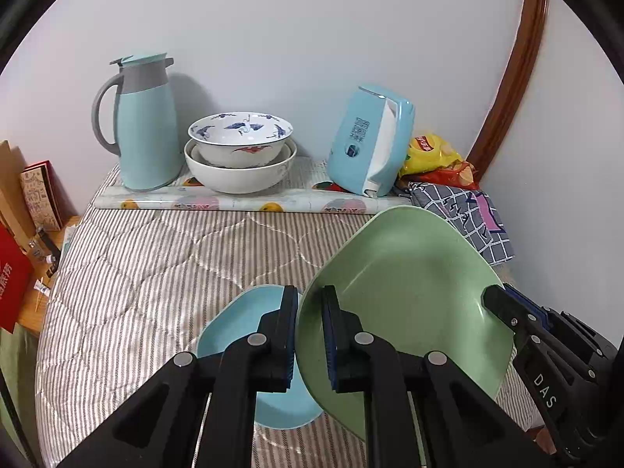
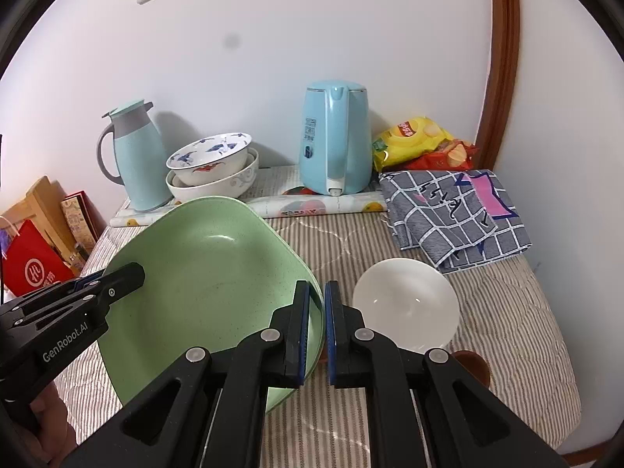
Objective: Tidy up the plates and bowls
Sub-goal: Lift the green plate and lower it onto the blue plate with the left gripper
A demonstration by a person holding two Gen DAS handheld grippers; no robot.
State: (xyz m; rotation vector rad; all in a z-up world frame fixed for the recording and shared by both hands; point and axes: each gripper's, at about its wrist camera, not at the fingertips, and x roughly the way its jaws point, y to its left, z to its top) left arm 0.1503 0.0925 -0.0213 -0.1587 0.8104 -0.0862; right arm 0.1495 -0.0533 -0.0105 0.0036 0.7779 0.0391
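A green plate (image 1: 405, 292) is held tilted above the striped quilt, gripped from both sides. My left gripper (image 1: 310, 335) is shut on its left rim. My right gripper (image 2: 318, 327) is shut on its right rim (image 2: 316, 312), and shows in the left wrist view (image 1: 507, 308). The green plate fills the left of the right wrist view (image 2: 202, 284), where the left gripper (image 2: 117, 277) shows too. A light blue plate (image 1: 241, 335) lies on the quilt under my left gripper. A white bowl (image 2: 405, 304) sits on the quilt right of my right gripper. Two stacked patterned bowls (image 1: 240, 156) stand at the back.
At the back stand a teal thermos jug (image 1: 144, 124), a blue electric kettle (image 2: 335, 136) and snack bags (image 2: 421, 144). A folded checked cloth (image 2: 452, 214) lies at the right. A red bag (image 2: 31, 265) and boxes stand off the left edge.
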